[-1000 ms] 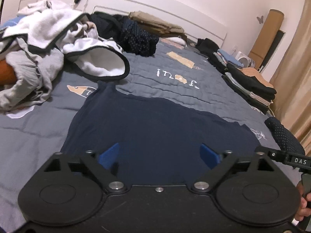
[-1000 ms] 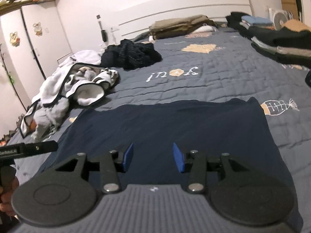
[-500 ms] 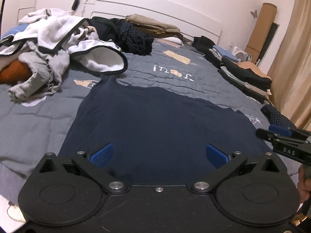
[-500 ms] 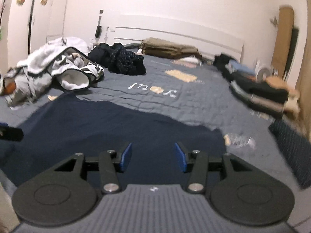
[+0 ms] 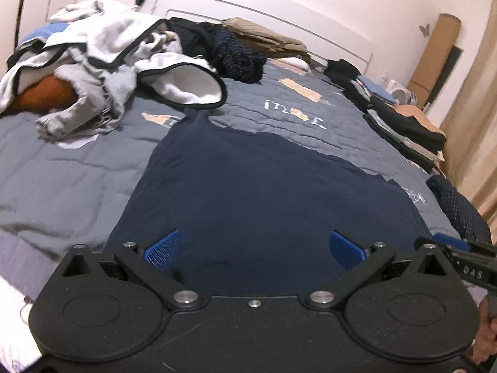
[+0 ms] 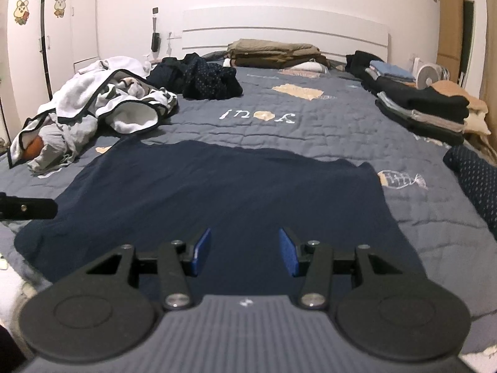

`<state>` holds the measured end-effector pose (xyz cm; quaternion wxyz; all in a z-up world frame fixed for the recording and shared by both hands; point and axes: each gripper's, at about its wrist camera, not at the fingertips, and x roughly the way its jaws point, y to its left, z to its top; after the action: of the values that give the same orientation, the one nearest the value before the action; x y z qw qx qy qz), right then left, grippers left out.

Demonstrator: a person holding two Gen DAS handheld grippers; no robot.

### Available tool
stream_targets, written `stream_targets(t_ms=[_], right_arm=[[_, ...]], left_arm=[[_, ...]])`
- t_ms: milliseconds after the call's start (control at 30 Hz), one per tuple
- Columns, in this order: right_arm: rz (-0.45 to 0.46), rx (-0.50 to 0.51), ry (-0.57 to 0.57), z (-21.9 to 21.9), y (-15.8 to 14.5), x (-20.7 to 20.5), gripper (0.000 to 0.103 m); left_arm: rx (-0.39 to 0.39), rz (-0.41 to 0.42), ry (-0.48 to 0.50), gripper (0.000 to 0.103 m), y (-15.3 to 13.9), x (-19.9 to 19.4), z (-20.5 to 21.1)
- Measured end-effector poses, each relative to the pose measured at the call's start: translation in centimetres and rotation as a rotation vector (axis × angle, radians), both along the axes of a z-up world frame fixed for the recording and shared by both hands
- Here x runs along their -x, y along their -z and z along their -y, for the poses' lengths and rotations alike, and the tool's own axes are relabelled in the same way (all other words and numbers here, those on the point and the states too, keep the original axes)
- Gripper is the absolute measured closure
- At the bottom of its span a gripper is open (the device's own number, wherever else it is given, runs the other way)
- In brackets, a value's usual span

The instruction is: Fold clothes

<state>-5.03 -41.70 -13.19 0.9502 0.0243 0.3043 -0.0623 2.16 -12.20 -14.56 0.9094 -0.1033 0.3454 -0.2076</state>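
1. The left gripper (image 5: 253,247) has its jaws spread as wide as they go; they have just been opening over the last second, and nothing sits between the blue pads (image 5: 163,248).
2. The right gripper (image 6: 245,250) stands about half open, also empty, poised above the near edge of the cloth.
3. The navy garment (image 6: 217,192) lies spread flat on the grey quilt (image 6: 310,130), directly ahead of both grippers. A second ago both views sat closer over it; now more of its outline shows.
4. I judge the spreading done and the first fold next, each gripper needing a near corner.
5. Further out: a heap of unfolded laundry (image 6: 93,105) on the left, folded stacks (image 6: 428,105) along the right.
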Motion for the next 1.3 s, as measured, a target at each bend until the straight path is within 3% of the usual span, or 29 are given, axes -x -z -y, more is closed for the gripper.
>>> stream_targets(t_ms=[367, 667, 767, 933, 1100, 1300], right_arm=[[0.005, -0.064, -0.039, -1.2, 0.4, 0.3, 0.055], [-0.046, -0.125, -0.154, -3.3, 1.0, -1.2, 0.055], [-0.056, -0.134, -0.182, -4.2, 1.2, -1.7, 0.055], [-0.072, -0.129, -0.205, -5.2, 1.7, -2.5, 0.055], [-0.071, -0.125, -0.218, -5.6, 1.9, -2.6, 0.055], [-0.075, -0.143, -0.217, -5.1, 2.0, -2.7, 0.055]], left_arm=[[0.067, -0.084, -0.199, 0.0, 1.7, 1.1, -3.8], [0.101, -0.13, -0.31, 0.0, 2.8, 0.7, -6.0], [0.137, -0.166, -0.338, 0.005, 3.7, 0.3, -6.6], [0.149, -0.197, -0.363, 0.023, 4.9, -0.1, -6.8], [0.17, -0.246, -0.396, 0.022, 6.0, 0.1, -7.2], [0.209, -0.226, -0.392, 0.023, 5.9, 0.2, -6.8]])
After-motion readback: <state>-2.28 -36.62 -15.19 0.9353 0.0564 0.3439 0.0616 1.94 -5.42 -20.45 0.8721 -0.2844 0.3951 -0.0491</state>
